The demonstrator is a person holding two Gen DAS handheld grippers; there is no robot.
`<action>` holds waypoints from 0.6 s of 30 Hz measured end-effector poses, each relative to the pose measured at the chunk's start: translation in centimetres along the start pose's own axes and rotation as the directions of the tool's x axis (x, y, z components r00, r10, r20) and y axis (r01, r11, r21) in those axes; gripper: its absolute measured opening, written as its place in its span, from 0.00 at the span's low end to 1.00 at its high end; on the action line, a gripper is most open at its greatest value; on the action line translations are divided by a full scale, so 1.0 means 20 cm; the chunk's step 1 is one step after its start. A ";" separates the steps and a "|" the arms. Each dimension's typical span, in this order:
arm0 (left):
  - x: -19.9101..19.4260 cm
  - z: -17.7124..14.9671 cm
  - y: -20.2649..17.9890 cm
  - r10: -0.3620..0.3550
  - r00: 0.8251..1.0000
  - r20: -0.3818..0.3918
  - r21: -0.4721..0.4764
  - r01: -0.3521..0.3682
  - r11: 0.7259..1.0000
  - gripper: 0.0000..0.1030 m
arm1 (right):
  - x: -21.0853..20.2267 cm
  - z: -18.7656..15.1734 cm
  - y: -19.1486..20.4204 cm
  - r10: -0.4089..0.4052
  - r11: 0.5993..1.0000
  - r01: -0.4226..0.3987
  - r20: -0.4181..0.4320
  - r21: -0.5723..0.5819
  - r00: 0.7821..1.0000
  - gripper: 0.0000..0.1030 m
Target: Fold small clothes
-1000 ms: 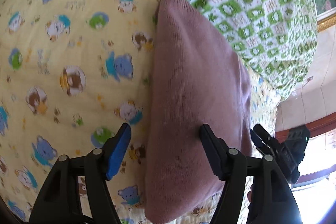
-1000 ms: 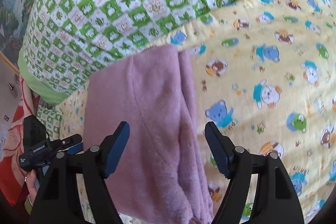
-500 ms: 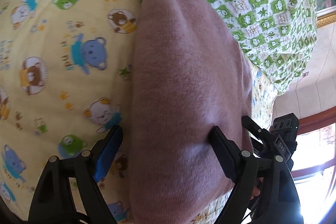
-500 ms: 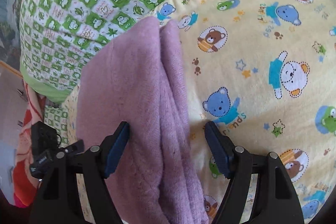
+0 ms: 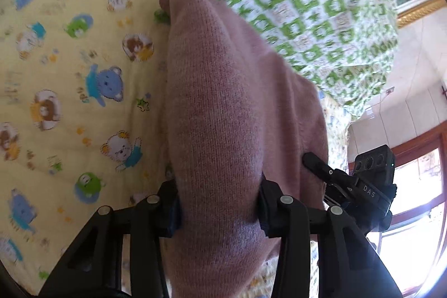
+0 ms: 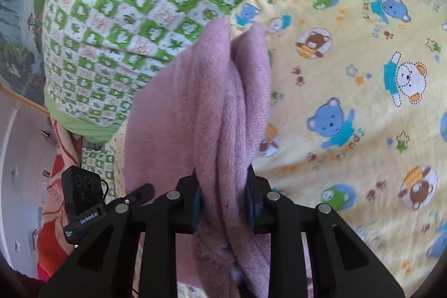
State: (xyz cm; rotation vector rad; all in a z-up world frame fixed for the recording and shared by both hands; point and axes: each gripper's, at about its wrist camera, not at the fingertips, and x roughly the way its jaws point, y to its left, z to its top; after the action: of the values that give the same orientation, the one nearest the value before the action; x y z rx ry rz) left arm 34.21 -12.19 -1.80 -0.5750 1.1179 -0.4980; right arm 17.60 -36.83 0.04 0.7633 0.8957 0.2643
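A folded pink knit garment (image 5: pixel 223 102) lies on a yellow bear-print sheet (image 5: pixel 69 102). My left gripper (image 5: pixel 219 203) is shut on its near end, the cloth bulging up between the fingers. In the right wrist view the same pink garment (image 6: pixel 201 102) shows its stacked folded layers, and my right gripper (image 6: pixel 223 197) is shut on that end, pinching the layers together. The other gripper shows at the side of each view, at the right (image 5: pixel 363 186) in the left wrist view and at the left (image 6: pixel 83 203) in the right wrist view.
A green-and-white checked quilt (image 5: pixel 307 4) lies bunched behind the garment, also in the right wrist view (image 6: pixel 125 18). The bed's edge, a tiled wall and a window (image 5: pixel 413 200) are at the right. A red patterned cloth (image 6: pixel 53 200) hangs past the bed at the left.
Both grippers were open around the garment's ends and have closed on it. The cloth now bunches up between each pair of fingers.
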 end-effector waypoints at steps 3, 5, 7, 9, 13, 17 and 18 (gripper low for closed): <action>-0.18 -0.04 0.02 0.006 0.999 0.045 -0.006 -0.005 1.000 0.41 | 0.00 -0.07 0.15 0.034 0.999 -0.034 -0.012 -0.039 0.999 0.25; -0.30 -0.06 0.06 0.012 0.998 0.060 -0.024 -0.011 1.000 0.41 | 0.02 -0.13 0.25 0.060 0.996 -0.062 -0.034 -0.060 0.998 0.25; -0.44 -0.09 0.15 0.026 0.996 0.081 -0.042 -0.023 0.999 0.41 | 0.05 -0.19 0.33 0.091 0.993 -0.095 -0.060 -0.076 0.994 0.25; -0.55 -0.13 0.22 0.041 0.994 0.099 -0.055 -0.036 0.998 0.41 | 0.09 -0.25 0.40 0.123 0.986 -0.131 -0.084 -0.100 0.989 0.25; -0.76 -0.22 0.38 0.069 0.989 0.133 -0.073 -0.060 0.996 0.41 | 0.25 -0.38 0.52 0.180 0.972 -0.199 -0.154 -0.121 0.972 0.25; -0.86 -0.33 0.53 0.083 0.988 0.131 -0.125 -0.067 0.990 0.41 | 0.38 -0.49 0.58 0.225 0.958 -0.254 -0.203 -0.131 0.953 0.25; -0.86 -0.36 0.58 0.083 0.989 0.124 -0.144 -0.065 0.987 0.41 | 0.43 -0.52 0.58 0.223 0.960 -0.254 -0.226 -0.120 0.948 0.25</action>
State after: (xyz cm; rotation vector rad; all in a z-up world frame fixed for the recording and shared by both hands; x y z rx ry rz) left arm 22.39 6.18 0.00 -0.6751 1.0514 -0.3150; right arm 15.78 -19.14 -1.14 0.7138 0.9708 0.6296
